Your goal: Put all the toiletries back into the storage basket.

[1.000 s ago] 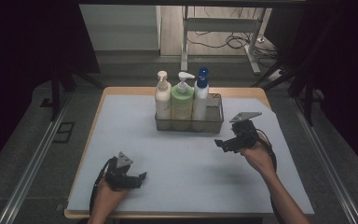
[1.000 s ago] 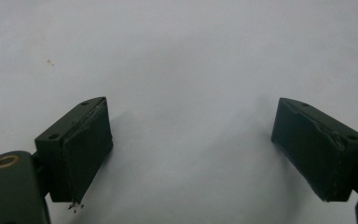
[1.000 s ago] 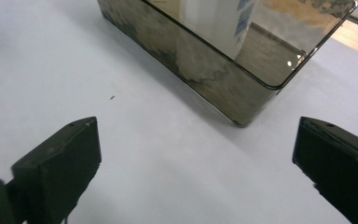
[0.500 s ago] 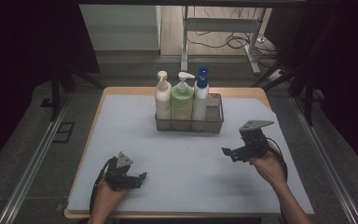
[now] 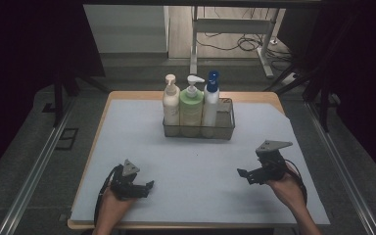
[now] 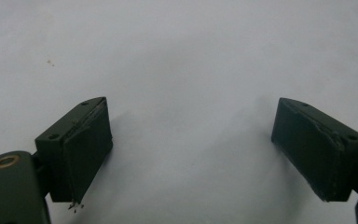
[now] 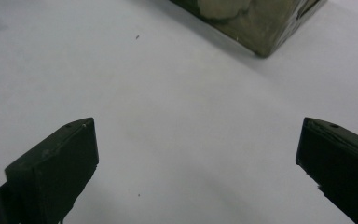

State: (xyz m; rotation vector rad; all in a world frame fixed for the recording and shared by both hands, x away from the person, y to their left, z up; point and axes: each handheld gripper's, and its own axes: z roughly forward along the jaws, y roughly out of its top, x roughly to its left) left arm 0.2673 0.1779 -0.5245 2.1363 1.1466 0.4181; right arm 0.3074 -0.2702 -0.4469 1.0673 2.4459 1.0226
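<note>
Basket (image 5: 199, 128) well apart from grippers

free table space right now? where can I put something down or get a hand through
Widest bare patch: the white mat between the wire basket and the two grippers, left gripper and right gripper, both open and holding nothing. Also bare: strips left and right of the basket. Crowded: the basket itself, with cream bottle, green bottle and blue-capped bottle packed side by side.

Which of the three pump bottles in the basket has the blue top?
The white bottle with the blue pump, at the right end of the row in the wire basket. The cream bottle and green bottle have white pumps.
</note>
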